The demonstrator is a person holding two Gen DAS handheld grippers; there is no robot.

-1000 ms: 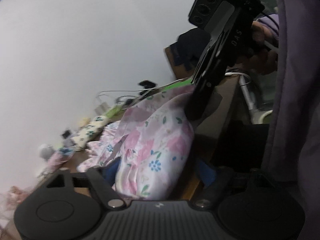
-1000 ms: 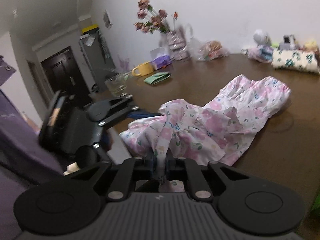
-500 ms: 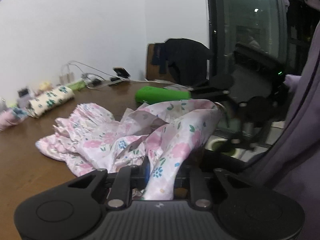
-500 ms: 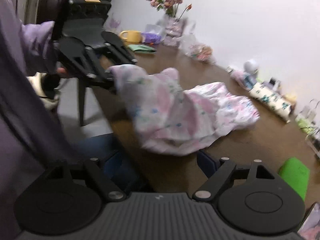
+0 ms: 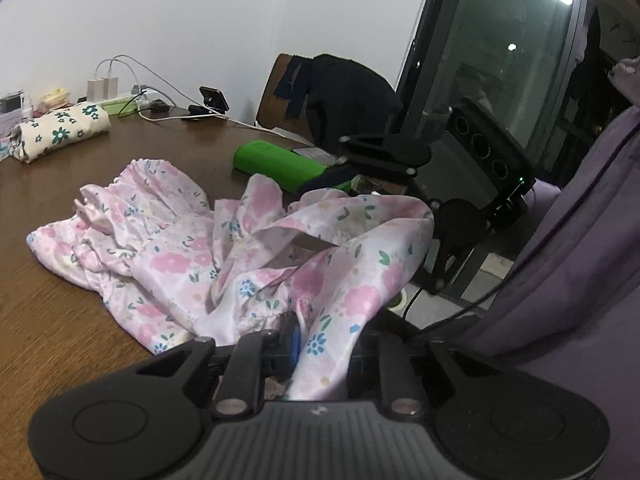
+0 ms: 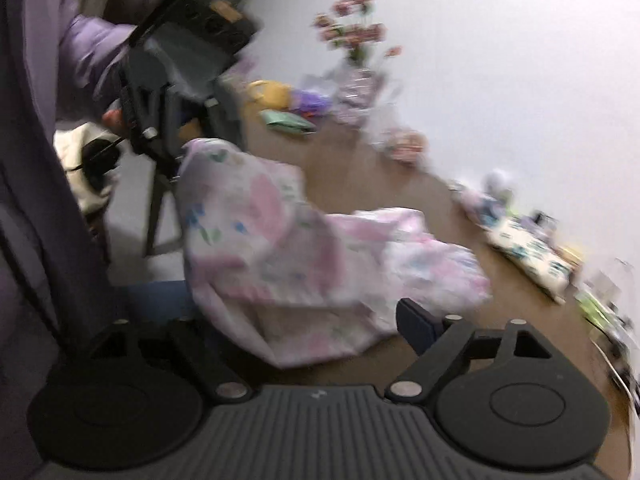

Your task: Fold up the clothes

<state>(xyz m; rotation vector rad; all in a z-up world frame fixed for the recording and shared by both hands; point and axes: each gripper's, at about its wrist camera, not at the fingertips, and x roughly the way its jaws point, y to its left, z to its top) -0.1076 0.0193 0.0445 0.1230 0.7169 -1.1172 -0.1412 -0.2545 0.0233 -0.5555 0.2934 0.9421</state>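
A pink floral garment [image 5: 192,240] lies crumpled on the brown wooden table [image 5: 48,320]. My left gripper [image 5: 308,344] is shut on one edge of it at the table's near side and lifts that edge. The garment also shows in the blurred right wrist view [image 6: 288,248], with my left gripper [image 6: 168,148] holding its raised corner at upper left. My right gripper [image 6: 320,332] is open and empty, with the cloth hanging between and beyond its spread fingers. My right gripper also shows in the left wrist view [image 5: 380,160], beyond the cloth, open.
A green case [image 5: 276,164] lies just behind the garment. A folded floral cloth [image 5: 60,132], chargers and cables [image 5: 120,88] sit at the back. A chair with a dark garment [image 5: 344,96] stands at the table's end. A flower vase [image 6: 356,60], a yellow mug [image 6: 268,92] and small items line the wall.
My right gripper let go of the garment and opened, then swung away to the side. My left gripper closed on the cloth's edge and holds it up.
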